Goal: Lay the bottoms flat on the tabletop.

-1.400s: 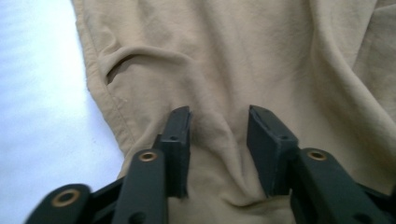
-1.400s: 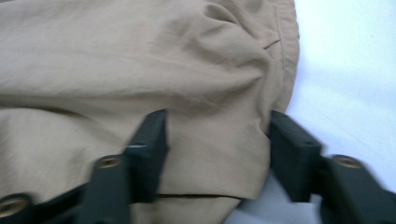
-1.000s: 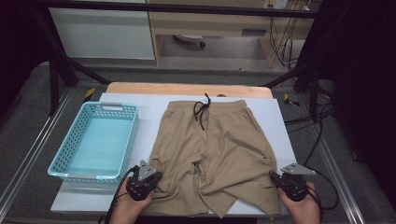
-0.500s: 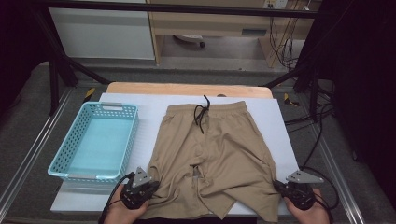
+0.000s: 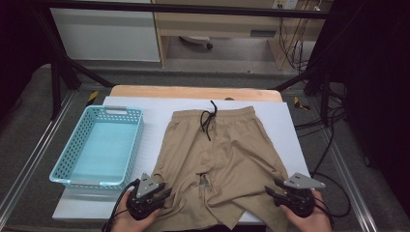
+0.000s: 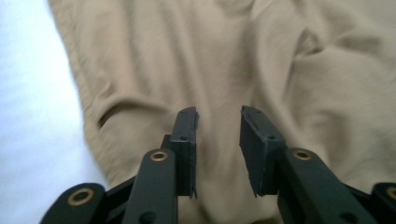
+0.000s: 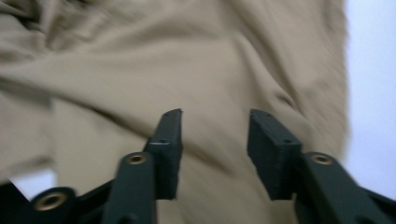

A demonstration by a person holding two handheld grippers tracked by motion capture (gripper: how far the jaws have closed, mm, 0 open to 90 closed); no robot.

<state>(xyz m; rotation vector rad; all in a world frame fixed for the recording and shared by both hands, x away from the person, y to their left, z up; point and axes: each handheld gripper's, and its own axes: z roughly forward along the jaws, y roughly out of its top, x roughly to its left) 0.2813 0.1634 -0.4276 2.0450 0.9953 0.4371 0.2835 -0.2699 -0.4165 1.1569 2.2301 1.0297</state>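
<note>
A pair of tan shorts lies spread flat on the white table cover, waistband and black drawstring at the far side. My left gripper sits at the hem of the left leg, near the table's front edge. In the left gripper view the left gripper has just been opening; the tan cloth lies below its jaws, with nothing pinched. My right gripper is at the hem of the right leg. Its jaws have also just been opening, and the right gripper hangs over the shorts without gripping them.
A light blue plastic basket stands on the left part of the table, with nothing in it. The table's wooden far edge lies beyond the shorts. Cables trail on the floor to the right.
Both grippers have drawn slightly toward the near edge, and the right one has then shifted left. Their jaws now stand apart. The shorts lie as before.
</note>
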